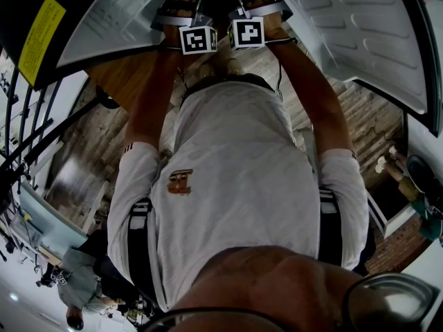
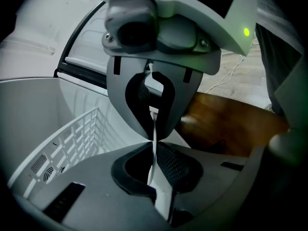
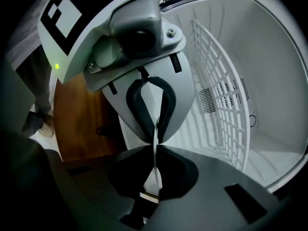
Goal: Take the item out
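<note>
The thin white sheet (image 2: 154, 129), judged light and limp, is pinched at its edge between the closed jaws of the left hand-held gripper (image 2: 154, 142) and the right hand-held gripper (image 3: 157, 146).

Arms (image 1: 149, 109) outstretched; left gripper (image 2: 154, 139), right gripper (image 3: 157, 143) side by side, jaws together.

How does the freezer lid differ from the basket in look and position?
The lid is a solid moulded panel, while the basket is an open wire grid. The lid stands raised above the freezer, whereas the basket sits inside its cavity. Both are white.
</note>
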Demonstrator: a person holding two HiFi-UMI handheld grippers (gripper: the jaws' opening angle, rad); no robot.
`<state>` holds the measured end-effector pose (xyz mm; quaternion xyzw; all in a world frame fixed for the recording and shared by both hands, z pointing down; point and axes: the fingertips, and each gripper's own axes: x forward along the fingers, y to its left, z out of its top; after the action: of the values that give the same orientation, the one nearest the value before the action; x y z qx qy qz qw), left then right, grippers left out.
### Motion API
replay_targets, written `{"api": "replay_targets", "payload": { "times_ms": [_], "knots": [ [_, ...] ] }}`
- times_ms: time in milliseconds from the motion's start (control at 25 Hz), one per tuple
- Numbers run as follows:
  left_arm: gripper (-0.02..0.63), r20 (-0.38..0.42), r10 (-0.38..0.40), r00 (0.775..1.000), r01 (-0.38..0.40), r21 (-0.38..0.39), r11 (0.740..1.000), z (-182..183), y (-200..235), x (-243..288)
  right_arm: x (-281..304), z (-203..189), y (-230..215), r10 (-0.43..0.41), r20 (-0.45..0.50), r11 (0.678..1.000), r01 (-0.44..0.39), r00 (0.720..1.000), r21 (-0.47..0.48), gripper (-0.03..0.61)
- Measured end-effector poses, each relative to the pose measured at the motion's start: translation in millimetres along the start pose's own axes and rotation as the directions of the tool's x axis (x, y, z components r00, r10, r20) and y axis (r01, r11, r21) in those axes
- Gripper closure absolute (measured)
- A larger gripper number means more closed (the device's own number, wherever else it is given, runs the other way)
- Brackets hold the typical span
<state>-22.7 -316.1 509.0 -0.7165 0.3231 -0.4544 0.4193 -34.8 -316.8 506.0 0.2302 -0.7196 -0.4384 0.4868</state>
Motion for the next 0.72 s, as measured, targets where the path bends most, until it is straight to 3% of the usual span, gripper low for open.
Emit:
{"api": "replay_targets", "payload": {
  "times_ms": [720],
  "knots": [
    [0.576, 0.030, 0.166, 0.986, -0.168, 0.085, 0.982, 36, 47, -54, -68, 15, -43, -0.176, 0.032, 0.984, 0.176, 0.984, -0.003, 0.538]
  ]
}}
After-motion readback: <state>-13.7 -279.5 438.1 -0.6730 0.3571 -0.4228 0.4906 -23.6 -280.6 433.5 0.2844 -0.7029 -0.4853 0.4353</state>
